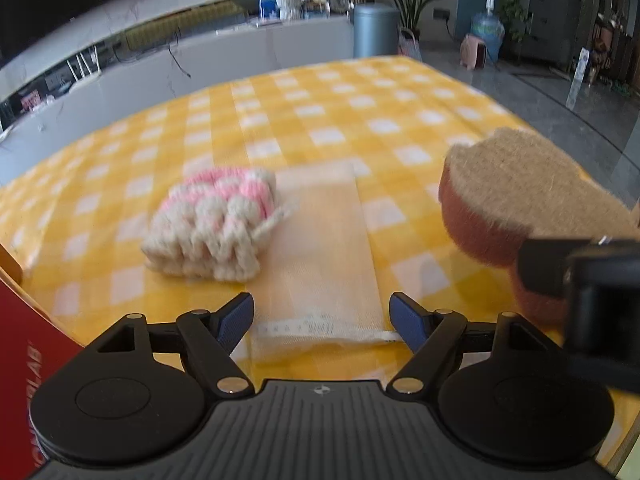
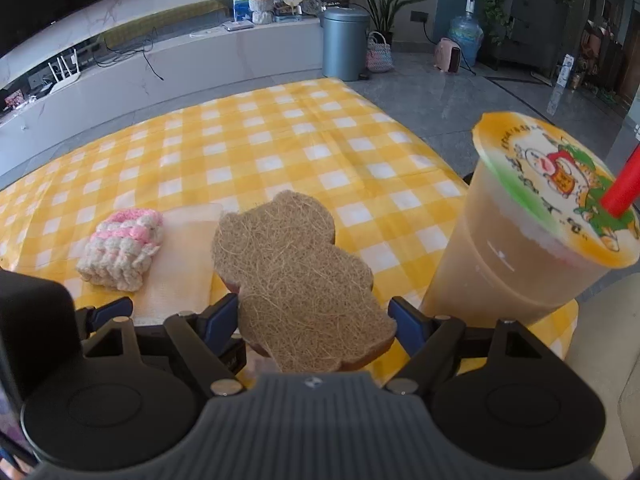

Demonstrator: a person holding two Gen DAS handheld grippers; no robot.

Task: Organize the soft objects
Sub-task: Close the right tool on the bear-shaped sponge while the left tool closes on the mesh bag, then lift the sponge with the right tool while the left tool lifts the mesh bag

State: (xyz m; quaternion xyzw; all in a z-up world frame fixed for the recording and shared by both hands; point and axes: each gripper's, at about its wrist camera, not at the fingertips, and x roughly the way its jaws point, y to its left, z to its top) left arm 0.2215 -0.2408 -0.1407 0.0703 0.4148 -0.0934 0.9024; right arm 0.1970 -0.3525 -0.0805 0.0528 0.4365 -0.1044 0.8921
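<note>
Left tool (image 1: 321,322) open, hovering low over counter (image 1: 320,120) with yellow check cloth, nothing between blue pads. Sheer mesh pouch (image 1: 320,248) flat directly ahead of left tool, near edge between fingertips. Pink-white knit pad (image 1: 212,224) ahead-left, touching pouch's left edge. Right tool (image 2: 312,316) spread wide around bear-shaped scrub sponge (image 2: 296,280); contact with pads unclear, grip cannot tell. Milk tea cup (image 2: 520,232) with red straw (image 2: 624,184) just right of right tool.
</note>
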